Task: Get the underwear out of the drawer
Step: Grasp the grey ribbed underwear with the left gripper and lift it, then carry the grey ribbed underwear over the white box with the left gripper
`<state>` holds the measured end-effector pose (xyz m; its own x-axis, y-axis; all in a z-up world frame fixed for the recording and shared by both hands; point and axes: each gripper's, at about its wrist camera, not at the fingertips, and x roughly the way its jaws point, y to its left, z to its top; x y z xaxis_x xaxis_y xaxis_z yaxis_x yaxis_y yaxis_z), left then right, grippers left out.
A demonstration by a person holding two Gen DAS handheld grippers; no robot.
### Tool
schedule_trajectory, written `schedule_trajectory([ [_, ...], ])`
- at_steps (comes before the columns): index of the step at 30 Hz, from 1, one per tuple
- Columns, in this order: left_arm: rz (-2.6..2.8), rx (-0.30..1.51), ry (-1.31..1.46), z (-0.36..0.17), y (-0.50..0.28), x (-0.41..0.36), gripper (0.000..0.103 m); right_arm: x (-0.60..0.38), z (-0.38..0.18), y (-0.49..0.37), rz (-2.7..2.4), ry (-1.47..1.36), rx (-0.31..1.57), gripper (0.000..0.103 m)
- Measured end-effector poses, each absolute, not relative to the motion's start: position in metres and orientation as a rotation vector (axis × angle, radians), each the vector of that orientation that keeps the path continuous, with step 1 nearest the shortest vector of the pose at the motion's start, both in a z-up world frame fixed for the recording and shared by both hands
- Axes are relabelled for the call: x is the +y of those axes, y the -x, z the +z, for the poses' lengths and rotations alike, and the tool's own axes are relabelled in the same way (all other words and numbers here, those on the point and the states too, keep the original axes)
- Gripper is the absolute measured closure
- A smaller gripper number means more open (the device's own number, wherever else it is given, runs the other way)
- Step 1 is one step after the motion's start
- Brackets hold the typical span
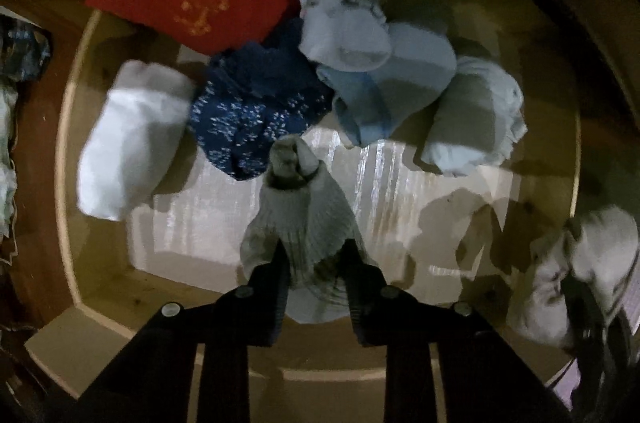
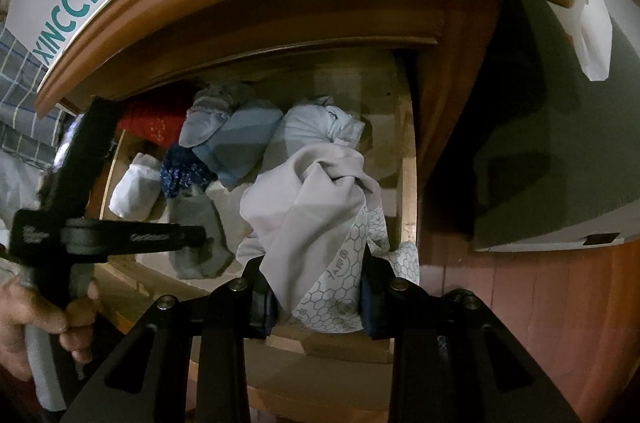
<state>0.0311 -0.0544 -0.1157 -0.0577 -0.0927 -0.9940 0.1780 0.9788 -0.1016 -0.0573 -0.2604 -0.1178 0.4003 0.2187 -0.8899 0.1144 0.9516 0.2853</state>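
Now, left wrist view: the left gripper (image 1: 314, 259) points straight down into the drawer (image 1: 64, 151), its jaws clamped on a grey ribbed bundle (image 1: 298, 207) that hangs over the bare drawer floor.
Neighbours: a navy patterned roll (image 1: 256, 111) sits just beside the grey bundle's far end; a white roll (image 1: 128, 139) and pale blue rolls (image 1: 384, 75) lie further back.
Advice, left: I'd lift straight up so the dangling end clears the navy roll without dragging it.
Right wrist view: the right gripper (image 2: 316, 287) has its jaws closed on a light grey garment (image 2: 304, 199) with a honeycomb-printed part, bunched above the drawer's front right corner.
Advice, right: hold steady, then raise it over the front board.
Risk: loose folds may snag other rolls.
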Motion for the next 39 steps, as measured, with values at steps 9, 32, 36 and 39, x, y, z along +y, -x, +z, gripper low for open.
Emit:
schedule_trajectory([
  [9,-0.295,1.449,-0.138,-0.055,-0.015,-0.042,0.078,-0.260,-0.120,0.057,0.060,-0.320,1.166,0.075],
  [32,-0.504,0.907,-0.252,0.200,0.036,0.005,0.078,-0.255,-0.125,0.054,0.056,-0.301,1.188,0.074],
  [36,-0.455,0.793,-0.223,0.260,0.006,0.015,0.078,-0.255,-0.127,0.054,0.054,-0.301,1.191,0.074],
  [39,-0.399,0.735,-0.239,0.280,-0.022,0.018,0.078,-0.255,-0.127,0.055,0.051,-0.304,1.189,0.074],
])
